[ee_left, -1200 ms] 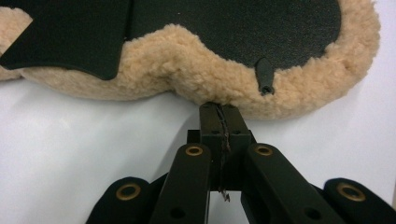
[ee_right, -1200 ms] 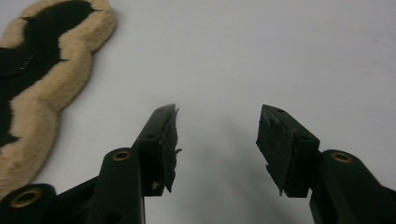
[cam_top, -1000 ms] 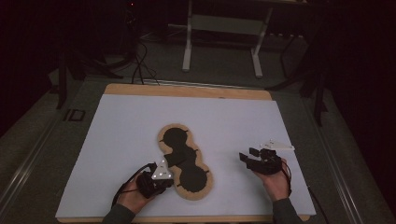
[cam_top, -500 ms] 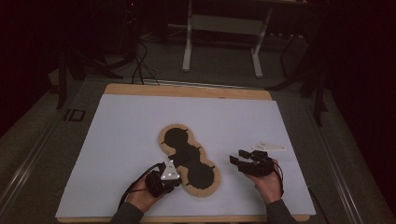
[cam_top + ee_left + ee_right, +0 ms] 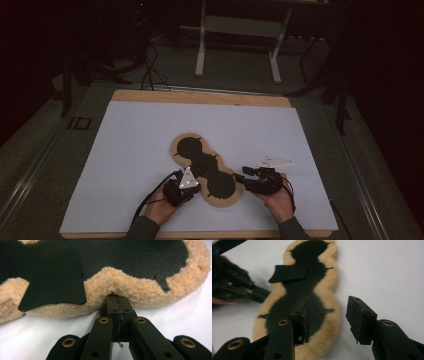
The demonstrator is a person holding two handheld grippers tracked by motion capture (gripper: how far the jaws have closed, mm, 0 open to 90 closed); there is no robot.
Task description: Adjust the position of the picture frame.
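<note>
Wooden surface [image 5: 200, 96] w/ white sheet [image 5: 140, 145] over most of it. On sheet, near front-centre: fleece-edged pad [image 5: 206, 169], black side up, lying flat, diagonal across surface.

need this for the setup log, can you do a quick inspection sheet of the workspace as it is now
surface: white sheet over a wooden board.
job's things: fleece-edged black pad lying flat mid-table, a black flap on its upper face.
clutter: nothing seen.
grippers: left gripper shut, tips pressed into the pad's fleece edge; right gripper open, jaws just been closing, over the pad's near end, pads not pressing it.
cables: one trails from the left gripper; more on the floor.
surroundings: dark room, white stand legs behind the table.
</note>
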